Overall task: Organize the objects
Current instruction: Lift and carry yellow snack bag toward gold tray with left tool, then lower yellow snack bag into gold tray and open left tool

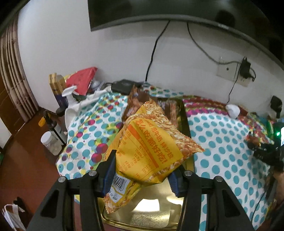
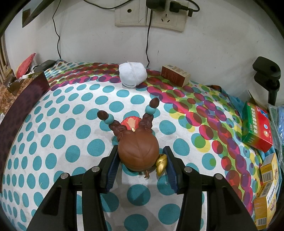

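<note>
My left claw (image 1: pixel 142 170) is clamped on a crinkly yellow snack packet (image 1: pixel 150 147) above the shiny gold tray (image 1: pixel 150 213); I should lower it flat (it sags). My right claw (image 2: pixel 141 160) grips a brown-haired figurine (image 2: pixel 138 151) on the dotted surface (image 2: pixel 71 124); lift straight.

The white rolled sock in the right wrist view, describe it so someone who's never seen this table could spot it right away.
Find the wall sockets on the white wall, then drop to the far edge of the polka-dot tablecloth just below them. The white rolled sock sits there, left of a brown carton; it is the only soft, plain white bundle among printed boxes.
</note>
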The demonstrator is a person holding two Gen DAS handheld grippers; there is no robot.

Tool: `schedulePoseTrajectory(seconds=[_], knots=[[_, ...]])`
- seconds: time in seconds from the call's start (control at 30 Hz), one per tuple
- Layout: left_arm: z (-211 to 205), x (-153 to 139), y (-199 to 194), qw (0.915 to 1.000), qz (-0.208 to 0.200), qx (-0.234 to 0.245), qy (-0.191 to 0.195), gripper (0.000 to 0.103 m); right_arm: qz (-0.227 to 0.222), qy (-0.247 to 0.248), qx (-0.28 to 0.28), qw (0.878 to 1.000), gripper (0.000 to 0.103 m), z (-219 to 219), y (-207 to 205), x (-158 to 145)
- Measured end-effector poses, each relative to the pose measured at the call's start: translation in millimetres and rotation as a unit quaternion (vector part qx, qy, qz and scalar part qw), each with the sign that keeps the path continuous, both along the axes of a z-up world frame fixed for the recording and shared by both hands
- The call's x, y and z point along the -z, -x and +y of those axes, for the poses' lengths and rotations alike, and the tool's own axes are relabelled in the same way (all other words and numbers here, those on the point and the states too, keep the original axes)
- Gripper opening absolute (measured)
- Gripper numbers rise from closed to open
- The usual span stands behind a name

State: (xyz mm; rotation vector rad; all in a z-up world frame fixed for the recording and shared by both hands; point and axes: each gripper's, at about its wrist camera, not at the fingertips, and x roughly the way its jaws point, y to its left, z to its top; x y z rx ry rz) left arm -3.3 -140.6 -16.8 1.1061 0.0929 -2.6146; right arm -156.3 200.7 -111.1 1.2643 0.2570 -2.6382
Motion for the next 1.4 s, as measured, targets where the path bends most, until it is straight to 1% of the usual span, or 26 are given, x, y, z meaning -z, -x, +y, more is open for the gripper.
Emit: schedulePoseTrajectory(seconds=[0.07, 0.13, 0.3, 0.4, 0.5, 0.57, 0.67, 0.83, 0.93, 1.0, 1.17, 1.27, 1.37, 1.4], knots=[[1, 6, 3, 1.0000, -0.003, -0.002, 0.004, 0.052, 0.000, -0.001, 0.000, 1.000, 0.046, 0, 0, 0], [3, 9, 7, 0.9998, -0.006, -0.004, 0.019, 0.052, 0.000, 0.000, 0.000, 1.000, 0.046, 0, 0, 0], [1, 17, 12, 0.9997, -0.002, -0.014, 0.021, 0.052, 0.000, 0.000, 0.000, 1.000, 0.046, 0, 0, 0], [6, 22, 16, 0.9989, -0.003, -0.015, 0.044, 0.053, 0.000, 0.000, 0.000, 1.000, 0.046, 0, 0, 0], [11, 24, 22, 0.9982, -0.004, -0.011, 0.059, 0.053, -0.001, 0.001, 0.000, 1.000, 0.046, 1, 0, 0], [13, 23, 24, 0.9983, 0.003, -0.014, 0.057, 0.053, 0.000, 0.000, 0.000, 1.000, 0.046, 0, 0, 0], [23, 22, 25, 0.9976, 0.011, -0.015, 0.067, 0.053, -0.001, 0.002, 0.000, 1.000, 0.046, 1, 0, 0], [38, 25, 29, 0.9952, 0.013, -0.033, 0.092, 0.053, -0.001, 0.002, 0.000, 1.000, 0.047, 1, 0, 1], [43, 24, 30, 0.9943, 0.018, -0.051, 0.091, 0.053, -0.001, 0.002, 0.000, 1.000, 0.047, 1, 0, 1], [48, 23, 30, 0.9940, 0.024, -0.055, 0.092, 0.053, -0.001, 0.002, 0.000, 1.000, 0.047, 1, 0, 1], [58, 26, 34, 0.9914, 0.020, -0.068, 0.110, 0.053, -0.001, 0.002, 0.000, 1.000, 0.047, 1, 0, 1], [60, 27, 33, 0.9924, 0.019, -0.068, 0.100, 0.053, -0.001, 0.002, 0.000, 1.000, 0.047, 0, 0, 1], [54, 30, 33, 0.9927, 0.013, -0.085, 0.085, 0.053, -0.001, 0.003, 0.000, 1.000, 0.047, 1, 0, 1], [54, 31, 34, 0.9921, 0.013, -0.088, 0.089, 0.053, -0.001, 0.003, 0.000, 1.000, 0.047, 0, -1, 2]])
